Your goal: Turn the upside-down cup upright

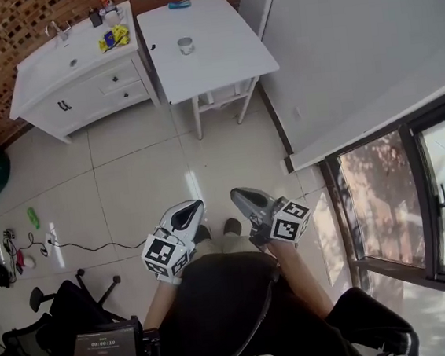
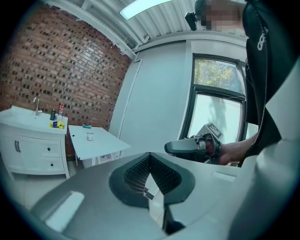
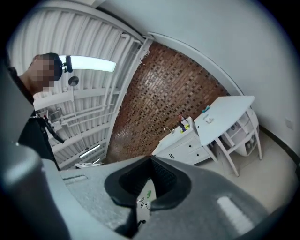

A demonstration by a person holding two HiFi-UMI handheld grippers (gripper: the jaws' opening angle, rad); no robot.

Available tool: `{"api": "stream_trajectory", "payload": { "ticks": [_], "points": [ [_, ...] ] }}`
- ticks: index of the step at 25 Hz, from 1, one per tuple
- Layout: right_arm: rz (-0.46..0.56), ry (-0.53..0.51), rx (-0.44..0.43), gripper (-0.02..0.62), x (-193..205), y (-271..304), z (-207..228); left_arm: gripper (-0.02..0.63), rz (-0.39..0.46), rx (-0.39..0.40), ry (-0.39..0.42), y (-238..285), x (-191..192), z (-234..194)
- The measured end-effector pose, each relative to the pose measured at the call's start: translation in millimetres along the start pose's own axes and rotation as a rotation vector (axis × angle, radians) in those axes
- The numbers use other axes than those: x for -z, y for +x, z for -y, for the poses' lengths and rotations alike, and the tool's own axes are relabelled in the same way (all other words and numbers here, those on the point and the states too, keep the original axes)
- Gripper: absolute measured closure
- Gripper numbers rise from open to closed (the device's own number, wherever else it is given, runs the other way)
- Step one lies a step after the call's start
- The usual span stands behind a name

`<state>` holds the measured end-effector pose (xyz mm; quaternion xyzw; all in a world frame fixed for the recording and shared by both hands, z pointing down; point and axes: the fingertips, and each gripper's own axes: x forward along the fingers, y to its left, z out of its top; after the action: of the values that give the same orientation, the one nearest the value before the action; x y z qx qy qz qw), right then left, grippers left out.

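At the far left of the head view, cables [image 1: 79, 246] trail over the tiled floor [image 1: 126, 167], and a black chair [image 1: 55, 317] stands close by the person's side. Further back, against the brick wall [image 1: 2, 38], is a white drawer cabinet [image 1: 78, 86] with a yellow item [image 1: 113, 38] on top. Just right of it stands the white surface [image 1: 219, 67]. The cup [image 1: 186, 46] sits on it, toward the far half and well apart from both grippers (it is too small here to tell which way up it stands). A teal thing [image 1: 180, 4] lies near the far edge.

Closer in, the left hand-held gripper [image 1: 196, 207] is held over the floor in front of the person, pointing toward the surface. Its own view shows the jaws closed together with nothing between them. The right hand-held gripper [image 1: 237, 193] is just beside it, also closed and empty. A dark-framed window [image 1: 414, 193] fills the right side.
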<state>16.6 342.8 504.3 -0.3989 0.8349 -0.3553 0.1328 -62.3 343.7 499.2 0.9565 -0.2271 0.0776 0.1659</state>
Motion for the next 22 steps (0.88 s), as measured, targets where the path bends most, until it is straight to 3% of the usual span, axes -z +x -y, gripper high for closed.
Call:
{"api": "stream_trajectory", "payload": {
  "ticks": [8, 22],
  "points": [
    [-0.088, -0.165, -0.029, 0.603, 26.7, 26.3, -38.9, 0.591, 0.043, 0.046, -0.022, -26.0, 3.6, 2.6],
    [-0.139, -0.309, 0.028, 0.603, 20.0, 9.8, -27.9, 0.591, 0.050, 0.081, -0.011, -8.5, -4.1, 12.5]
  ]
}}
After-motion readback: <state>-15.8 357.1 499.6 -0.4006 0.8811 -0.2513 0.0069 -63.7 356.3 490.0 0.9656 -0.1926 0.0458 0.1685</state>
